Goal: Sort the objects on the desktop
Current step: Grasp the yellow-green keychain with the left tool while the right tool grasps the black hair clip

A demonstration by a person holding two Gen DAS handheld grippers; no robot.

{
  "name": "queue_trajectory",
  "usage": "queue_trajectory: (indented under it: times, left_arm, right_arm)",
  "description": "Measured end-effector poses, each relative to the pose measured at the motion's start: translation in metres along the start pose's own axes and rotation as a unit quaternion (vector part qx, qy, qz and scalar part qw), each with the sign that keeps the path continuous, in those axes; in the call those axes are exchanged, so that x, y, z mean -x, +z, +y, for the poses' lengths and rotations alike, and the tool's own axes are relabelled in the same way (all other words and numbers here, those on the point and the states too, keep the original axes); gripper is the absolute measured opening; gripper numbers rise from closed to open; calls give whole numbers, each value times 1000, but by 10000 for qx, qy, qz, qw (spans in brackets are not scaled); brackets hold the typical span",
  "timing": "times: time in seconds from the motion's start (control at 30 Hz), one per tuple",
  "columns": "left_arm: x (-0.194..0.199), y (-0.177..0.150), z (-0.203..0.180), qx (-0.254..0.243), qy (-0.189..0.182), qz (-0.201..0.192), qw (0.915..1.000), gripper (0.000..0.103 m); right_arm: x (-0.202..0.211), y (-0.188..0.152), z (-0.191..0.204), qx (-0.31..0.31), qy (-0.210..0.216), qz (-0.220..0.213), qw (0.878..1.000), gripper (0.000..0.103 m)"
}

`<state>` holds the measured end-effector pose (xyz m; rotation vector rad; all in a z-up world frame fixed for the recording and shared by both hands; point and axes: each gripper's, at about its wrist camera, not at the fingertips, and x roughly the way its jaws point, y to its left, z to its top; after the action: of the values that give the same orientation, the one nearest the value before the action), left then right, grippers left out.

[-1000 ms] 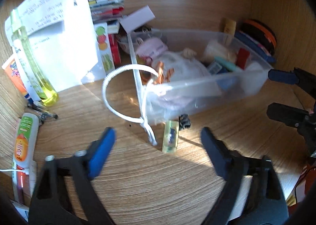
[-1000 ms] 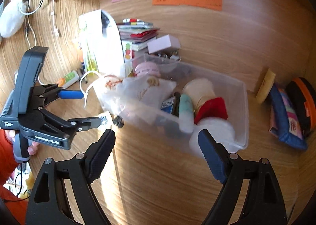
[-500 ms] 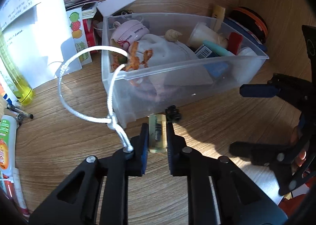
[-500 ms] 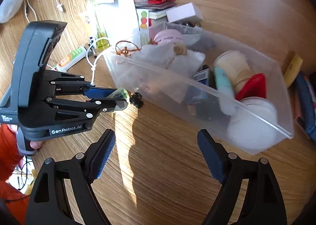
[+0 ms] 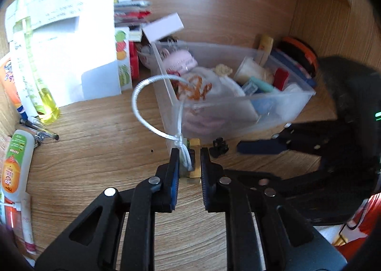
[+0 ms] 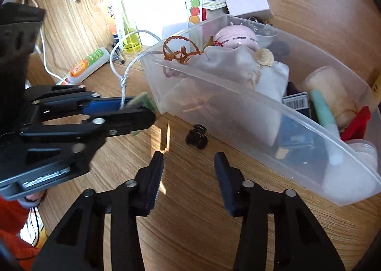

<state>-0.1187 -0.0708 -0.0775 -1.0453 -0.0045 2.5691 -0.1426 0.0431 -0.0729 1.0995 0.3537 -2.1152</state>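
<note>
My left gripper (image 5: 189, 155) is shut on a small yellow-green tag (image 5: 193, 161) with a looped white cord (image 5: 142, 116), held just above the desk by the near corner of a clear plastic bin (image 5: 281, 114). The right wrist view shows the same grip (image 6: 142, 109), the tag (image 6: 142, 102) and the cord (image 6: 123, 78). A small black hair clip (image 6: 197, 136) lies on the wood before the bin (image 6: 238, 95); it also shows in the left wrist view (image 5: 220, 147). My right gripper (image 6: 189, 161) is open, its fingers either side of the clip and just short of it.
The bin holds a pink case (image 6: 235, 37), a grey pouch (image 6: 240, 66), a cup and other items. A white paper bag (image 5: 71, 45), a yellow bottle (image 5: 45, 99), pens (image 5: 40, 133) and an orange-label tube (image 5: 14, 166) stand left. Pouches (image 5: 300, 56) lie behind the bin.
My left gripper closed on the tag and lifted it slightly beside the bin. My right gripper moved down toward the black clip, its fingers narrowing but still open.
</note>
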Motion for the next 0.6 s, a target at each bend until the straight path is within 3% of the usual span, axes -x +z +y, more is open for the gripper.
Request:
queue_trajectory:
  times: [0.23,0.33,0.4,0.6]
  left_arm:
    - [17,3,-1,40,-273,-349,9990,15]
    - [22,3,3,96,-418,-421,9982,15]
    - [24,2,4,100,-480,-485,9976,15]
    - [23,1,-2,-17,-438,-527,9976,15]
  right_arm:
    - [-10,11,0,-431,-234,-61,9988,38]
    - [-15,16,3,-521,-295,-88,9982,30]
    - [-21,20,5,-507,-296,-113,9982,18]
    - [-15,14,6,-579,-310,-154,9977,13]
